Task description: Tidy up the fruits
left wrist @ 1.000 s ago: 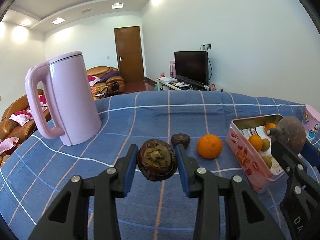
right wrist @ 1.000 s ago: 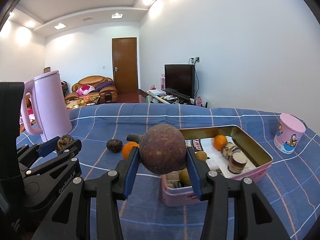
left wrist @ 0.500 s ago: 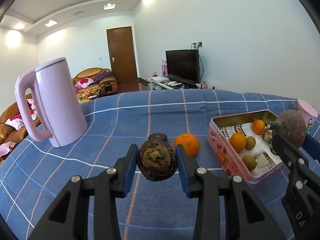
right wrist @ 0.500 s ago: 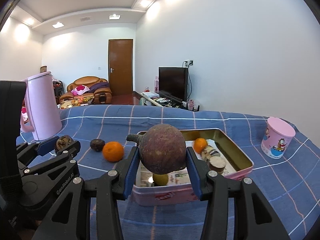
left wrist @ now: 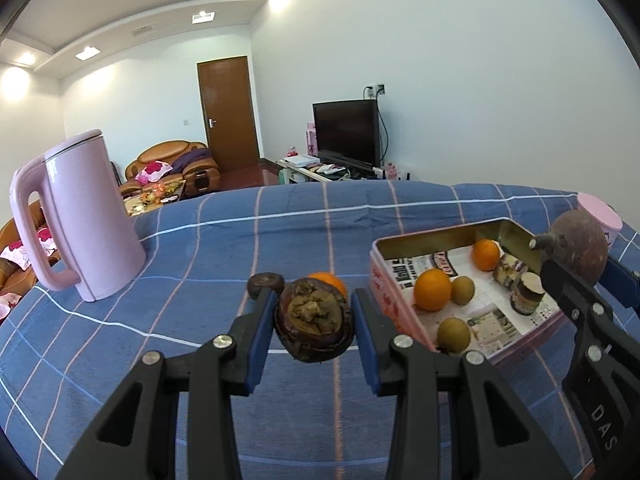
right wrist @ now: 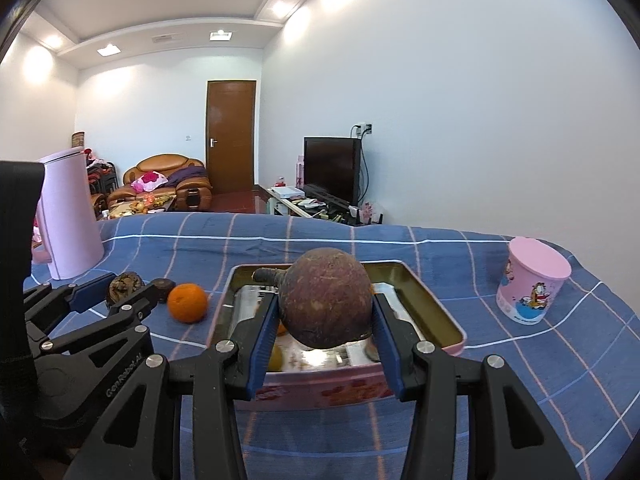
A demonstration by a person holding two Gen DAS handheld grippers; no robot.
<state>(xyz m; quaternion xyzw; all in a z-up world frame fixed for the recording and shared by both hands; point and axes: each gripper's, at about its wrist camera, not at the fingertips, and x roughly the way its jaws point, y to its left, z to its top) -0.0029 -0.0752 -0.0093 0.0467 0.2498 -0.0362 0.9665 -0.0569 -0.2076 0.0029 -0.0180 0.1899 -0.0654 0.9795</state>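
Observation:
My left gripper (left wrist: pixel 314 322) is shut on a dark mangosteen (left wrist: pixel 314 326), held above the blue checked cloth left of the pink tin (left wrist: pixel 382 280). My right gripper (right wrist: pixel 326 314) is shut on a larger round brown-purple fruit (right wrist: pixel 326 298) with a stem, over the near part of the tin (right wrist: pixel 436 308). In the left wrist view that fruit (left wrist: pixel 578 246) hangs over the tin's right side. The tin holds oranges (left wrist: pixel 432 290), kiwis (left wrist: pixel 453 334) and two small jars (left wrist: pixel 526 298). A loose orange (right wrist: pixel 187 303) and a small dark fruit (right wrist: pixel 162 278) lie on the cloth.
A tall pink jug (left wrist: pixel 86 220) stands at the left of the table. A pink cartoon cup (right wrist: pixel 530 280) stands at the right. The table's far edge drops toward a living room with a sofa, door and television.
Both grippers have moved rightward with their fruits still held. The tin has come closer, and the right gripper's fruit now hangs over it. The jug has slid left in both views.

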